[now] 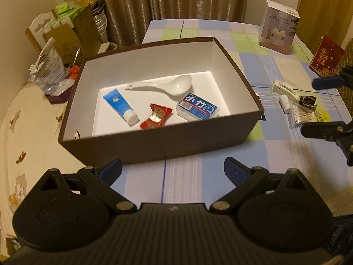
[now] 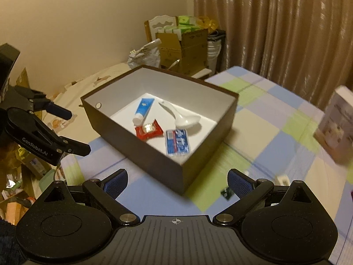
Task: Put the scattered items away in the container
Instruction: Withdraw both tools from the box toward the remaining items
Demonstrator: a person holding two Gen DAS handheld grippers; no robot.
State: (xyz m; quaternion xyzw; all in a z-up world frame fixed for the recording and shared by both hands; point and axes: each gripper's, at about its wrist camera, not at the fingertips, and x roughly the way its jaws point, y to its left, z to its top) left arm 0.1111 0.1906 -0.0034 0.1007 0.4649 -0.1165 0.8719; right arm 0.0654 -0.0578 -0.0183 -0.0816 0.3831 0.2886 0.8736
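Observation:
A brown box (image 1: 154, 145) with a white inside stands on the checked tablecloth; it also shows in the right wrist view (image 2: 141, 152). In it lie a white spoon (image 1: 169, 85), a blue tube (image 1: 120, 106), a red sachet (image 1: 155, 116) and a blue tissue pack (image 1: 197, 108). My left gripper (image 1: 173, 171) is open and empty, in front of the box's near wall. My right gripper (image 2: 177, 183) is open and empty near the box's corner; it also shows at the right edge of the left wrist view (image 1: 326, 106). Loose on the cloth to the right lie a white clip (image 1: 283, 87), a small white bottle (image 1: 285, 103), a bag of cotton swabs (image 1: 305, 116) and a dark metal piece (image 1: 307, 102).
A white product box (image 1: 279, 27) and a red card (image 1: 326, 56) stand at the back right of the table. Cardboard boxes and bags (image 1: 64, 37) are stacked left of the table by the curtain. A small dark scrap (image 2: 227, 193) lies near my right gripper.

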